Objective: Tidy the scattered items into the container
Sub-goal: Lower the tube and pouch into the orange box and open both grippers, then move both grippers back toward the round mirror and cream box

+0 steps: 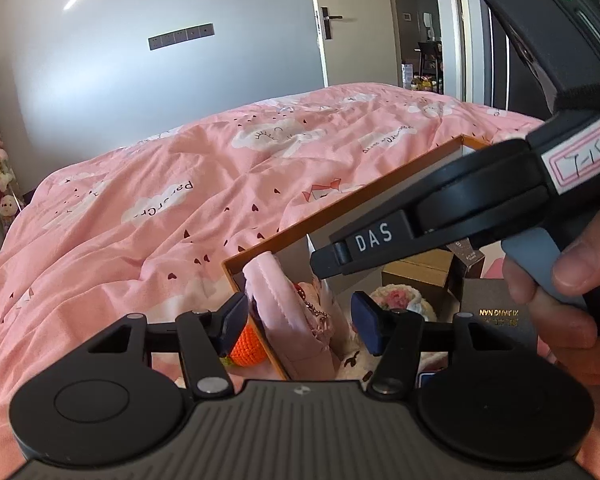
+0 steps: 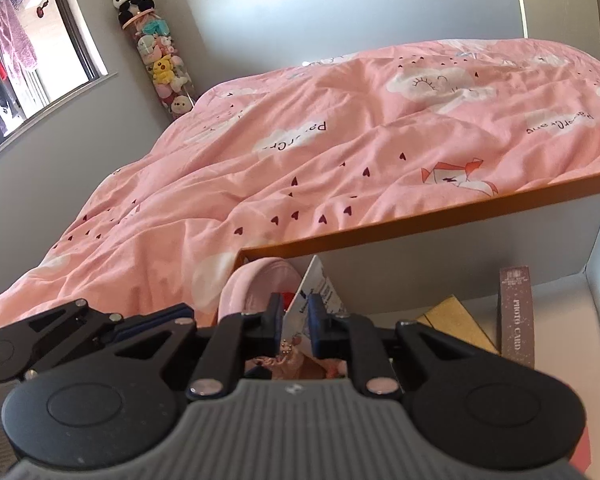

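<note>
My left gripper [image 1: 300, 322] stands spread around the pink pouch [image 1: 290, 320], pads clear of it. My right gripper [image 2: 294, 322] pinches a white card [image 2: 300, 310]. Both hang inside the orange-rimmed box [image 2: 420, 224] on the pink bedspread [image 2: 340, 140].

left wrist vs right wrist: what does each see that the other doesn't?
Left wrist only: the open left claw around the pink pouch's edge, an orange crocheted ball, a crocheted flower piece, the right claw's body and the hand holding it, the door handle.

Right wrist only: the right claw with a white card between its pads, the panda plush on a toy tube, the window.

Both: orange-rimmed box, pink pouch, pink duvet.
</note>
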`<state>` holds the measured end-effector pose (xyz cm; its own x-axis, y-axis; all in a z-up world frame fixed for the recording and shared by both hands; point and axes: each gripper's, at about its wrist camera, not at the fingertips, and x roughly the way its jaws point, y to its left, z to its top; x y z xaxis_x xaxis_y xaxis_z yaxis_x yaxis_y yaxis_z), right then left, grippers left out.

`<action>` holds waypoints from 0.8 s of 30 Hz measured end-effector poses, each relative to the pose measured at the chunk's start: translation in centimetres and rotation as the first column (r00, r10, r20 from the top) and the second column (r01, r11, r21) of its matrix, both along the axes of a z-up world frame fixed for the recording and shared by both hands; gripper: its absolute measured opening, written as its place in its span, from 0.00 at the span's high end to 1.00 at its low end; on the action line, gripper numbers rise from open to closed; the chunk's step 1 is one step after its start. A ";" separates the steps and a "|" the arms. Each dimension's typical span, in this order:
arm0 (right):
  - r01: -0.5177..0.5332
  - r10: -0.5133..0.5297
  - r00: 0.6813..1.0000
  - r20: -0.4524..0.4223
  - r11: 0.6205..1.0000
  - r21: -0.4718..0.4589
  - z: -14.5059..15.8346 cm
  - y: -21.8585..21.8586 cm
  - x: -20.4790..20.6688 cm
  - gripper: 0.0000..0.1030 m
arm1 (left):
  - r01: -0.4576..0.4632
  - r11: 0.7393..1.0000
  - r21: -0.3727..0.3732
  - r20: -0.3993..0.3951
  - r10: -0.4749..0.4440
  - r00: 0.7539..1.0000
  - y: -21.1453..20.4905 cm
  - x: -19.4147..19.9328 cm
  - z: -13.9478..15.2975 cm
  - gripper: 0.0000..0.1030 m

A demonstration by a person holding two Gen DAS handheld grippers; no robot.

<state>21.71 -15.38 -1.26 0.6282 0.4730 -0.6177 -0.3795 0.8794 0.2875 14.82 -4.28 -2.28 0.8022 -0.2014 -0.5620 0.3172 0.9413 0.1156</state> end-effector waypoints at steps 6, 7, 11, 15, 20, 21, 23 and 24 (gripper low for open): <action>0.016 -0.015 0.999 0.035 1.000 -0.010 0.9 0.2 -1.1 0.75 | -0.043 0.997 -0.066 0.010 0.044 0.999 1.4 -0.8 1.6 0.33; 0.020 -0.020 0.999 0.036 1.000 -0.014 1.1 0.3 -1.3 0.73 | -0.053 0.996 -0.069 0.011 0.053 0.999 1.6 -1.0 1.8 0.33; 0.026 -0.025 0.999 0.046 0.999 -0.024 1.4 0.6 -2.3 0.68 | -0.090 0.992 -0.094 0.006 0.091 0.996 2.3 -1.5 2.4 0.33; 0.035 -0.033 0.998 0.044 0.999 -0.039 1.7 1.0 -3.2 0.64 | -0.118 0.987 -0.105 -0.010 0.118 0.993 2.9 -2.0 2.6 0.33; 0.043 -0.043 0.999 0.010 0.999 -0.022 2.1 1.1 -4.3 0.59 | -0.163 0.979 -0.123 -0.028 0.161 0.987 4.1 -2.7 3.0 0.33; 0.041 -0.041 0.999 -0.003 0.999 -0.011 2.2 1.1 -4.6 0.57 | -0.174 0.977 -0.123 -0.034 0.171 0.985 4.4 -2.7 3.0 0.33; 0.029 -0.029 0.999 -0.025 1.000 0.003 2.3 1.2 -5.2 0.54 | -0.197 0.973 -0.123 -0.055 0.191 0.980 5.2 -2.8 3.0 0.32; 0.030 -0.029 0.999 -0.028 1.000 0.006 2.3 1.4 -5.7 0.54 | -0.197 0.972 -0.130 -0.070 0.189 0.979 5.7 -2.9 3.0 0.30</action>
<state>16.05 -14.01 1.08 0.6247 0.4584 -0.6321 -0.3453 0.8883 0.3029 11.89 1.41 0.70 0.8010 -0.1233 -0.5858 0.1304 0.9910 -0.0303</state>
